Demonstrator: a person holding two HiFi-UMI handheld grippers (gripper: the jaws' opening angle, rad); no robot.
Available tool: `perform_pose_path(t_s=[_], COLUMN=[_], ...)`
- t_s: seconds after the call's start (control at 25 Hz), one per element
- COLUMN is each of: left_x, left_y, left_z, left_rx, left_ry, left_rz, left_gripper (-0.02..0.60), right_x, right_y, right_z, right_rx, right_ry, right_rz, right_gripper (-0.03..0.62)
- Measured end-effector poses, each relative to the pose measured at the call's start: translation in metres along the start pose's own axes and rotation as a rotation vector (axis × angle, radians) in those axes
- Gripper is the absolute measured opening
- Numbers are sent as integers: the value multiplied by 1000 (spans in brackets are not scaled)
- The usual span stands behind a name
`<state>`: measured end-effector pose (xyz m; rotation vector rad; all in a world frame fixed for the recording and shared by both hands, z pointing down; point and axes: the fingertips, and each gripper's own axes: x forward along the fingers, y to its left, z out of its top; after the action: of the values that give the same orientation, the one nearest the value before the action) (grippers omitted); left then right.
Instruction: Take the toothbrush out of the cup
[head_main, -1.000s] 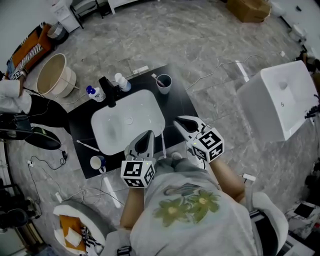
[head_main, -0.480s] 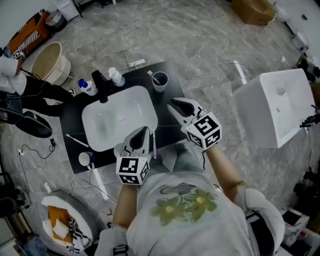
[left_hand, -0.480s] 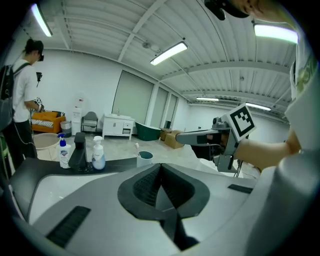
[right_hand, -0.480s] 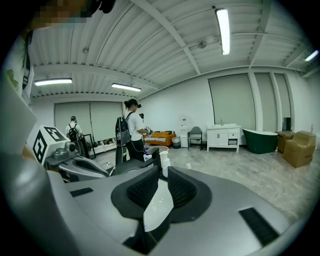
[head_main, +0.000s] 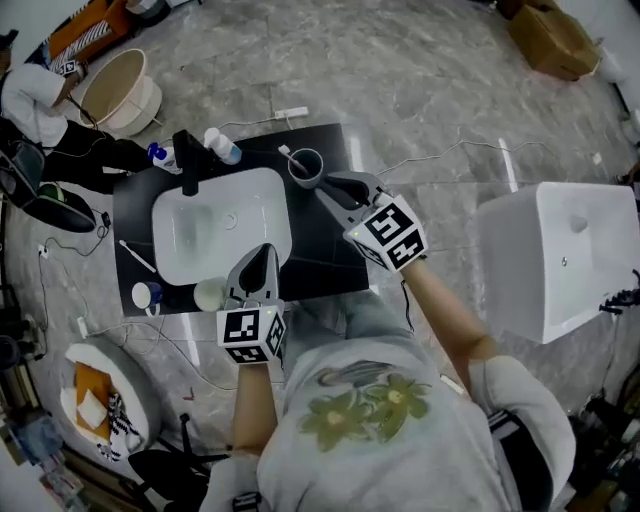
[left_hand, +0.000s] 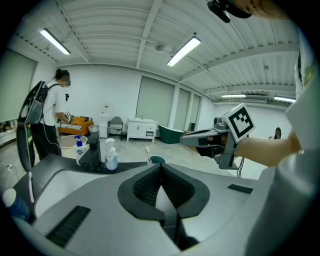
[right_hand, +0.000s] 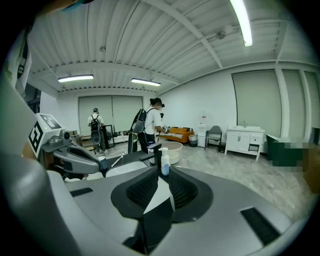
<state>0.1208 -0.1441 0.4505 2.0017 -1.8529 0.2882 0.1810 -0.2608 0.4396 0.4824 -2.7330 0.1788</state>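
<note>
Reaching step. The right gripper (head_main: 331, 189) and left gripper (head_main: 262, 256) have fingers (right_hand: 144, 189) squeezed together, holding nothing. The toothbrush (head_main: 288, 154) in the cup (head_main: 305, 164) is just past the right fingers, which I think must open next.

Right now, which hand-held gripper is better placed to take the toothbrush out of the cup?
The right hand-held gripper. Its tips are just beside the cup holding the toothbrush, while the left hand-held gripper sits at the near edge of the sink, farther away. Both look shut.

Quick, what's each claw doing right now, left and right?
Left claw: closed, holding nothing.
Right claw: closed, holding nothing.
</note>
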Motion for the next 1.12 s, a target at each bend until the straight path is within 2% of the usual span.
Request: perform_pose_path(t_s=[0.28,0.52,0.8,1.12], left_x=[11,18,31,43], left_y=[-18,-13,-6,8], left_z=[-9,-23,-25,-28], left_rx=[-85,-152,-196,-216], left_ry=[-44,-55,-46,-25], left_rz=[127,214,261,285], left_gripper=[18,18,18,18], right_x=[33,74,109,143], right_y=[-24,-37,-48,-56], right_z=[-16,-31,-46,-60], right_rx=[-87,-103,-108,-129], right_ry=[50,106,173,221], right_rz=[106,167,227,249], right_gripper=[49,51,54,54])
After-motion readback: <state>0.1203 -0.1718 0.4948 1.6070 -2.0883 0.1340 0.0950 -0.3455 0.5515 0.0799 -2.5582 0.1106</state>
